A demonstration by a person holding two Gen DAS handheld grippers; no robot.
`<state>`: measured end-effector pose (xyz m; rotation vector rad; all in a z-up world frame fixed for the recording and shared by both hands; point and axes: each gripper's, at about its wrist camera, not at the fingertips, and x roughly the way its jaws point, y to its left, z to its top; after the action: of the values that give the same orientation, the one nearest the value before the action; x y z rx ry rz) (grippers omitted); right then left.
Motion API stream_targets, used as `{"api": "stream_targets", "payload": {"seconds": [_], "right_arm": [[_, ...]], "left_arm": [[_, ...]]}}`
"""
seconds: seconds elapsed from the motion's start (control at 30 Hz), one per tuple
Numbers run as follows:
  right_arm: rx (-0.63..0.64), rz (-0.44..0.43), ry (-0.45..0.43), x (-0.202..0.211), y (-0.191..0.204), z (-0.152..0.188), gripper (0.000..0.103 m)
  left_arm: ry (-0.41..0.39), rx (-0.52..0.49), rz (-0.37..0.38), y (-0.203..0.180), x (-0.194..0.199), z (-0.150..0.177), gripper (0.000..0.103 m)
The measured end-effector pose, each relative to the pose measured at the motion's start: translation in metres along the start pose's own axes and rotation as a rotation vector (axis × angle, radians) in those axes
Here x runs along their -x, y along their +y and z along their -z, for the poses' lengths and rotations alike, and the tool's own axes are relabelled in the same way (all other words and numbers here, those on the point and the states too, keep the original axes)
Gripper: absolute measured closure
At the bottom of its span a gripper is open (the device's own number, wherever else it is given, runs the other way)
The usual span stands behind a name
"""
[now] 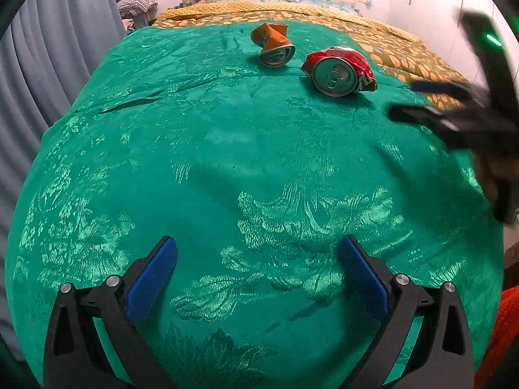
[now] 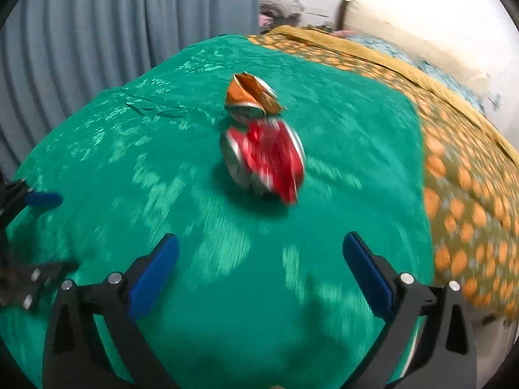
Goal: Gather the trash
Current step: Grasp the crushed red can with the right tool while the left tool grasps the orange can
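Now we are looking at 2 crushed cans, red can (image 2: 264, 162) and orange can (image 2: 251, 99), lying close together on the bed's green cover (image 1: 194, 162). Both look light, thin and sharp-creased, so we are judging the flattened red body the best place to pinch. Left tongs (image 1: 258, 272) and right tongs (image 2: 261, 269) are gaping wide, holding nothing.

Both black tongs with blue pads, left tongs (image 1: 258, 270) and right tongs (image 2: 261, 270), angle downward, jaws spread wide, empty.

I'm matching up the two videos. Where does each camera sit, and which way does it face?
Left wrist view: on the left gripper, looking down over the green cloth toward the pillows; its open fingers and the blurred right gripper show.
Right wrist view: on the right gripper, facing the curtain; its open fingers show.
Shared: red can, orange can.
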<state>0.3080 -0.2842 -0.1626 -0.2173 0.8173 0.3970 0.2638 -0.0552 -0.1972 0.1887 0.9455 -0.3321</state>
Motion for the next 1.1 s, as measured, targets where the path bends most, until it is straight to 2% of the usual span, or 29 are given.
{"api": "stream_targets", "payload": {"seconds": [0.13,0.23,0.3,0.33,0.37,0.43,0.63,0.73,0.83,0.97,1.1], "right_arm": [[0.075,0.009,0.015,-0.031,-0.003,-0.027,0.005],[0.067,0.011,0.009,-0.046,-0.009,-0.039,0.005],[0.041,-0.02,0.001,-0.05,-0.014,-0.041,0.005],[0.025,-0.039,0.003,-0.05,-0.015,-0.041,0.016],[0.014,-0.044,0.011,-0.051,-0.017,-0.042,0.045],[-0.015,-0.032,0.007,-0.046,-0.018,-0.04,0.056],[-0.082,0.001,-0.021,0.008,-0.001,-0.001,0.056],[-0.084,0.04,-0.027,0.049,0.028,0.039,0.056],[-0.117,0.049,-0.014,0.063,0.046,0.067,0.056],[-0.13,0.084,-0.047,0.075,0.063,0.092,0.056],[-0.17,0.069,-0.08,0.082,0.061,0.096,0.056]], "left_arm": [[0.0,-0.003,0.002,0.0,-0.001,-0.001,0.004],[0.0,-0.003,0.002,0.0,-0.001,-0.001,0.004],[0.0,-0.003,0.002,0.0,-0.001,-0.001,0.004],[0.0,-0.003,0.002,0.0,-0.001,-0.001,0.004],[0.0,-0.003,0.002,0.0,-0.001,-0.001,0.004],[0.0,-0.003,0.002,0.0,-0.001,-0.001,0.004],[0.0,-0.002,0.003,0.0,-0.001,-0.002,0.004],[-0.007,0.01,0.014,0.002,0.001,-0.002,0.004],[-0.027,0.042,0.059,0.004,0.004,-0.014,0.004],[-0.098,0.006,0.095,-0.006,0.008,-0.062,0.004],[-0.134,-0.032,0.069,-0.017,-0.021,-0.131,0.004]]}}
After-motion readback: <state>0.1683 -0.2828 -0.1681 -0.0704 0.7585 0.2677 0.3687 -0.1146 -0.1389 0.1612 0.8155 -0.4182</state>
